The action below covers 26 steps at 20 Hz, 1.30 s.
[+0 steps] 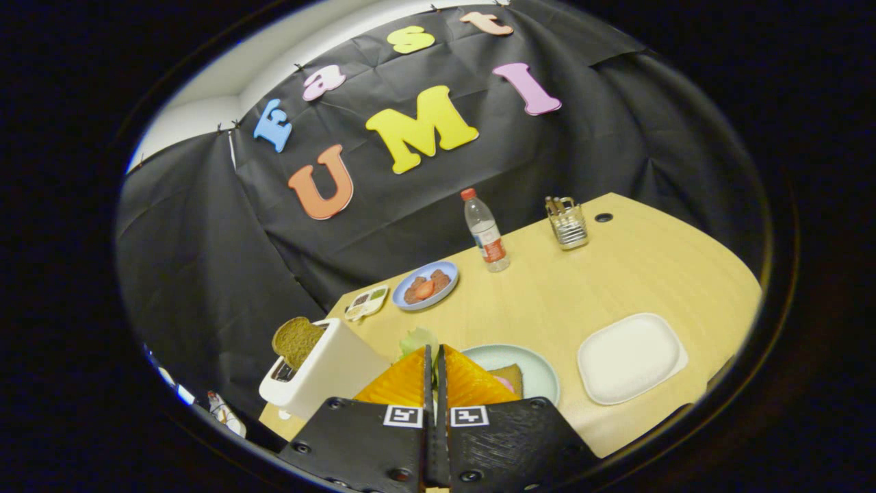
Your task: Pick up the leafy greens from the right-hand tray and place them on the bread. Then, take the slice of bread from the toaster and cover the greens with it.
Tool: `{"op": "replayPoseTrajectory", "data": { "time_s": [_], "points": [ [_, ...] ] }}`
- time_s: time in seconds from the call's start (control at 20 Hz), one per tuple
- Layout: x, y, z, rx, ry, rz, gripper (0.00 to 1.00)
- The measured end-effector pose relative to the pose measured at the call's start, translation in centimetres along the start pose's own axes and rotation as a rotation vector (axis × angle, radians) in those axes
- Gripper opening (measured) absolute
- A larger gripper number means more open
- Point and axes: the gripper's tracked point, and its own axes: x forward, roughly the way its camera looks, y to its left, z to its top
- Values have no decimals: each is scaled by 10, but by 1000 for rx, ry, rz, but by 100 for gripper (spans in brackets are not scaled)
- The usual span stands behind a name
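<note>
My gripper [433,350] is held above the table, its fingers pressed together on the pale leafy greens [416,338], which stick out at the fingertips. Below and just right of the fingers lies a pale green plate [540,373] with a brown bread slice [510,377] on it, mostly hidden behind the fingers. Left of the fingers stands a white toaster [328,373] with a dark bread slice [297,339] poking out of its slot. The white right-hand tray [629,356] lies bare beyond the plate.
Further back on the wooden table [602,274] are a blue plate of food [426,284], a small sectioned dish [366,302], a water bottle [486,233] and a metal holder [567,222]. The table's left edge runs right behind the toaster.
</note>
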Motion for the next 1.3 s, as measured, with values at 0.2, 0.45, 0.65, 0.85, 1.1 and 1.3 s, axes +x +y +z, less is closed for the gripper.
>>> {"op": "replayPoseTrajectory", "data": {
  "time_s": [0.2,0.45,0.65,0.85,1.1,1.3],
  "points": [
    [14,25,-19,13,37,41,1],
    [28,25,-31,108,69,66,0],
    [37,-3,-42,72,85,-9,0],
    [41,-31,-41,17,71,-85,0],
    [43,-63,-45,-62,54,-181,14],
    [42,-82,-40,-123,23,-236,45]
  ]
}}
